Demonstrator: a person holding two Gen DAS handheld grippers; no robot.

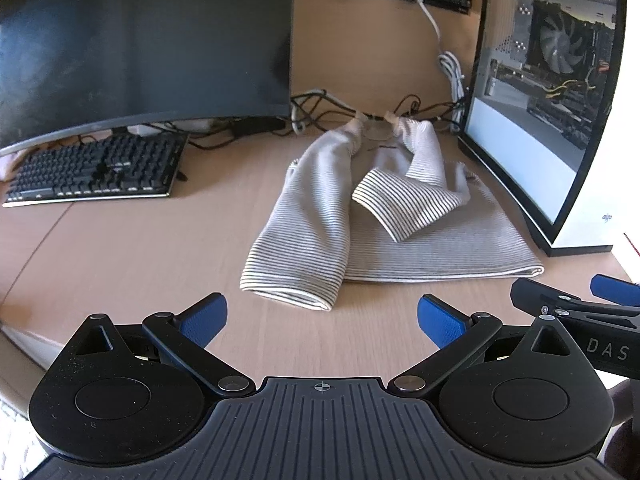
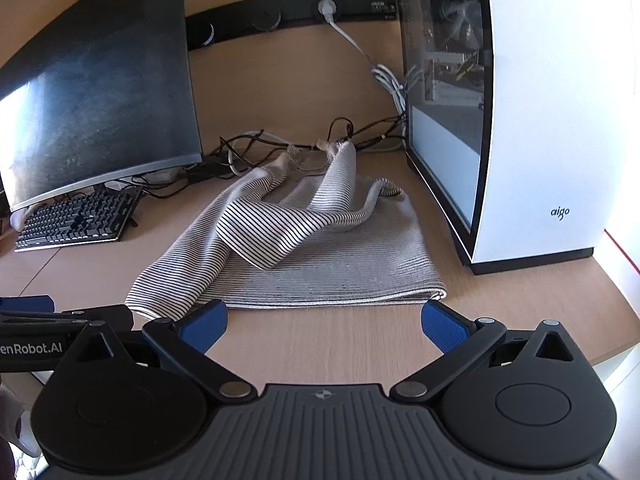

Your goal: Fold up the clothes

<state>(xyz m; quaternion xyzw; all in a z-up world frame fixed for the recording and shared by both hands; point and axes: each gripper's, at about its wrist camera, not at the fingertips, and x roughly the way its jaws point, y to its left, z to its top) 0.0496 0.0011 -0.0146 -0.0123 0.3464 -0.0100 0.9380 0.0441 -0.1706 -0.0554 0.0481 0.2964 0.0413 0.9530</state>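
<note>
Wooden desk [image 1: 120, 248]. Striped shirt [image 1: 400, 240] flat mid-desk, sleeves folded inward. Monitor [image 1: 140, 40], keyboard [image 1: 96, 168] left of shirt; PC case [image 1: 560, 100] right. Left gripper [image 1: 322, 320], right gripper [image 2: 324, 326] near shirt hem, both spread, grasping nothing.

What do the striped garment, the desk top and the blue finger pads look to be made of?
Striped garment: soft knit fabric, likely cotton jersey; fine stripes, limp folds, matte.
Desk top: wood or wood-look laminate; pale straight grain, smooth low sheen.
Finger pads: probably rubber or foam; blue, finely textured, matte.
</note>
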